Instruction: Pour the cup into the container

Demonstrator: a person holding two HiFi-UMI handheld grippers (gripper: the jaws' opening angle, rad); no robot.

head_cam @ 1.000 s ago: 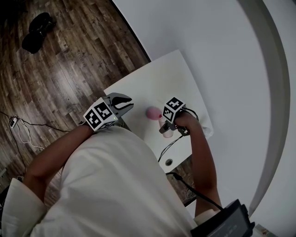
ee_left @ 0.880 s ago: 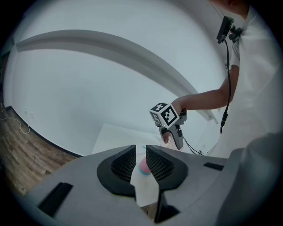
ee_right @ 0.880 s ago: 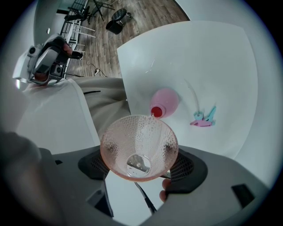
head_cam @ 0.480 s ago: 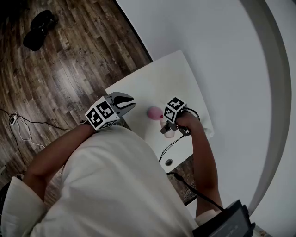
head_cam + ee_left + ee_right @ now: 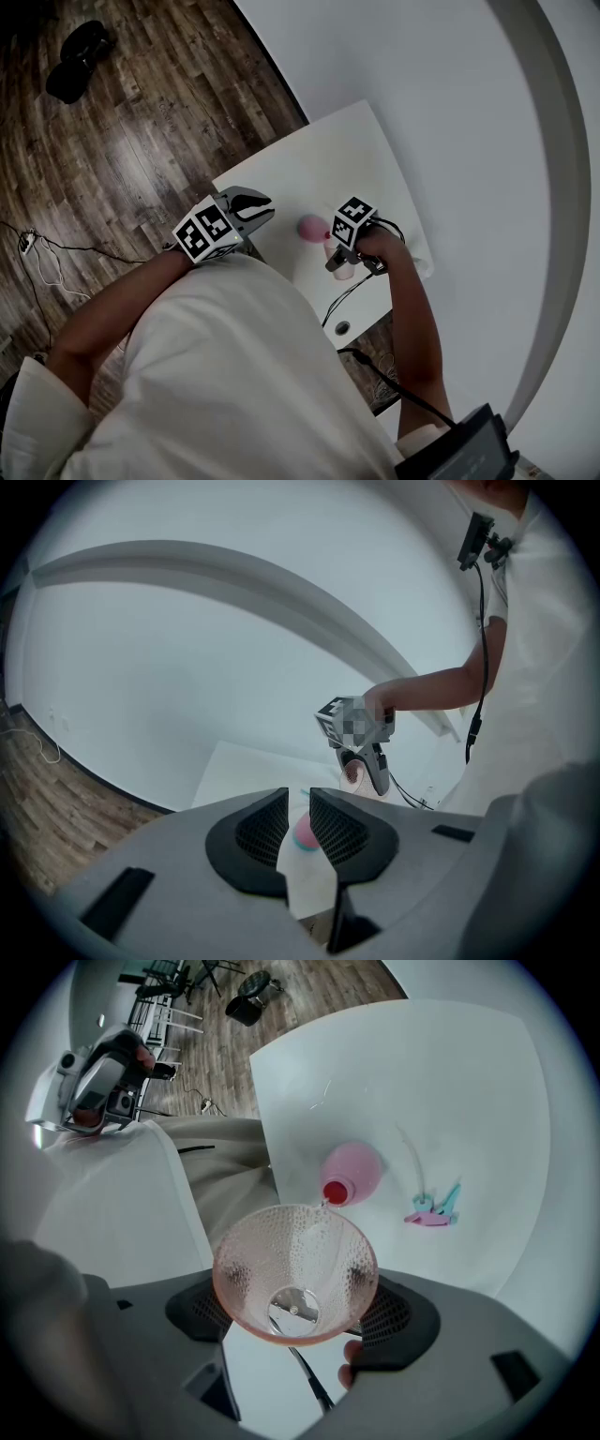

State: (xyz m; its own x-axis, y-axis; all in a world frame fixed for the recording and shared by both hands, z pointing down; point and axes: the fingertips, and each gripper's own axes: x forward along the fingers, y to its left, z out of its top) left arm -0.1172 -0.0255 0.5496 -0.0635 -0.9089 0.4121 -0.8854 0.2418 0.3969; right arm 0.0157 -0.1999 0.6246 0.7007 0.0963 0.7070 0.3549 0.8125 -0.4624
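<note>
Overhead, the left claw (image 5: 255,204) hovers at the edge of the white tabletop (image 5: 319,159). The right claw (image 5: 336,264) is over the tabletop, just beside a pink container (image 5: 310,227).

From the left gripper view, that claw's jaws stand a narrow gap apart with nothing between them. The container shows through the gap, well ahead.

From the right gripper view, the claw is clenched on a clear pink cup (image 5: 295,1269), tipped with its mouth toward the camera. Droplets bead its wall and its bottom looks bare. Just ahead of the cup's rim stands the container, with a red mouth. A small teal-and-pink piece (image 5: 433,1209) lies to the right.
</note>
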